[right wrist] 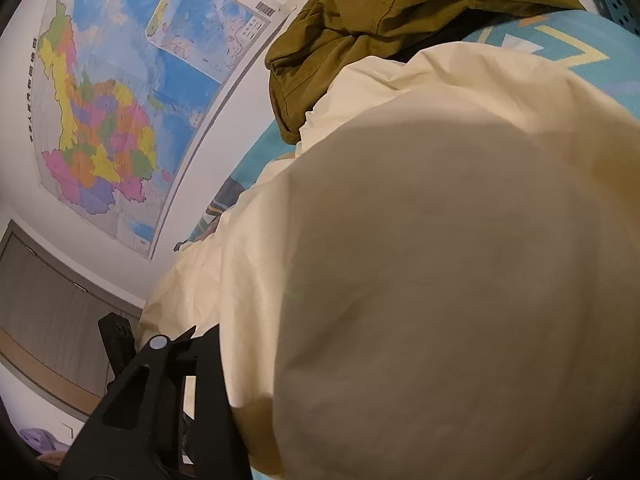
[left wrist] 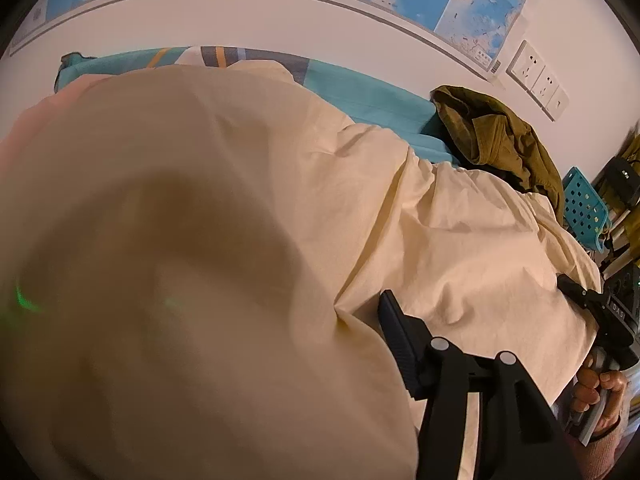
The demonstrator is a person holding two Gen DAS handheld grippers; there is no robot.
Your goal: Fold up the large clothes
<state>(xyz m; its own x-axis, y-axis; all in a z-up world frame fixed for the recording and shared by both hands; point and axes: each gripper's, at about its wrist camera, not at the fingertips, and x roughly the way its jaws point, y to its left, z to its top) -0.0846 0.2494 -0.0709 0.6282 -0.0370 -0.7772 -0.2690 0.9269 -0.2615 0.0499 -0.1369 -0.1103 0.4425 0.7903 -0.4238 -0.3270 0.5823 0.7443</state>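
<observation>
A large cream garment is stretched between both grippers over a teal patterned bed. It drapes close over both cameras and fills most of each view. In the left wrist view only one black finger of my left gripper shows; the cloth covers the other, so the gripper appears shut on the cloth. My right gripper shows at the far right of that view, hand-held, pinching the garment's edge. In the right wrist view one finger shows beside the cloth.
An olive-green garment lies crumpled on the teal bed cover by the wall; it also shows in the right wrist view. Maps and sockets hang on the wall. A teal perforated basket stands at right.
</observation>
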